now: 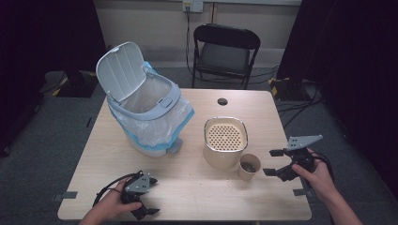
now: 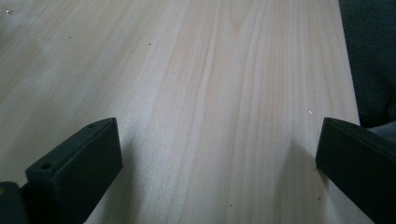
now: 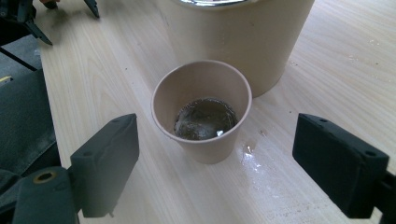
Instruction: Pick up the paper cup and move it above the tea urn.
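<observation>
- Your right gripper (image 1: 277, 162) hangs just beside the cup (image 1: 248, 167), jaws wide and empty, pointing in from the cup's right as the high view shows it.
- In the right gripper view the cup (image 3: 201, 109) stands dead ahead between the two jaws but beyond their tips, not yet touched.
- The cup stands upright, so its long axis is vertical; a level, sideways approach looks like the one that suits it, with the jaws closing on its wall.
- It holds dark liquid with dregs at the bottom, so I would keep it upright once it is held.
- Mind the strainer pot (image 1: 225, 142): the cup sits right against its near-right side, possibly touching. One jaw has to slip into that tight spot, or you grip from the free sides.
- A small wet patch (image 3: 252, 158) lies on the table (image 1: 187, 187) just beside the cup's foot.
- Your left gripper (image 1: 146, 204) rests at the near left edge, jaws wide over bare wood, well apart from the cup. The right is clearly the nearer hand.
- The bin (image 1: 145, 110) stands open at the far left.
</observation>
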